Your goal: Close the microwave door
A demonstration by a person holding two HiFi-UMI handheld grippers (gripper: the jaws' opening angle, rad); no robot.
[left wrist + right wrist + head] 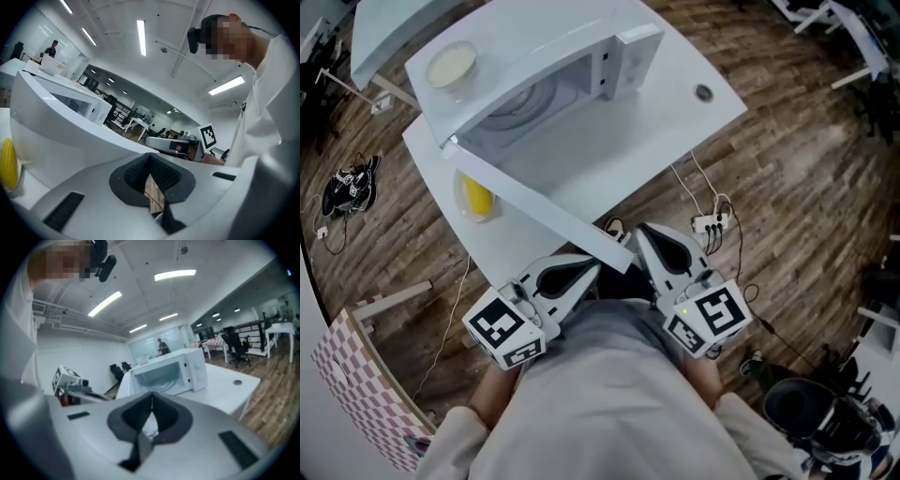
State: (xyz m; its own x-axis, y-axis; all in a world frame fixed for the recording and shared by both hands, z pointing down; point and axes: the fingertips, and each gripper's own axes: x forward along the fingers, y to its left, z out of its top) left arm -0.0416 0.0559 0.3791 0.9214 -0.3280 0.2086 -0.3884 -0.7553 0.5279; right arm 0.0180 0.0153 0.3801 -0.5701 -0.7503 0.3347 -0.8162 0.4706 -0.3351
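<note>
Head camera looks steeply down on the microwave; left gripper and right gripper cameras, near its front, tilt upward at it.

no readable text, labels or numbers anywhere

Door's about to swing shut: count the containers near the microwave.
2. A bowl sits on top of the microwave; a clear cup holding something yellow stands on the table beside the open door. Others may be hidden.
</note>
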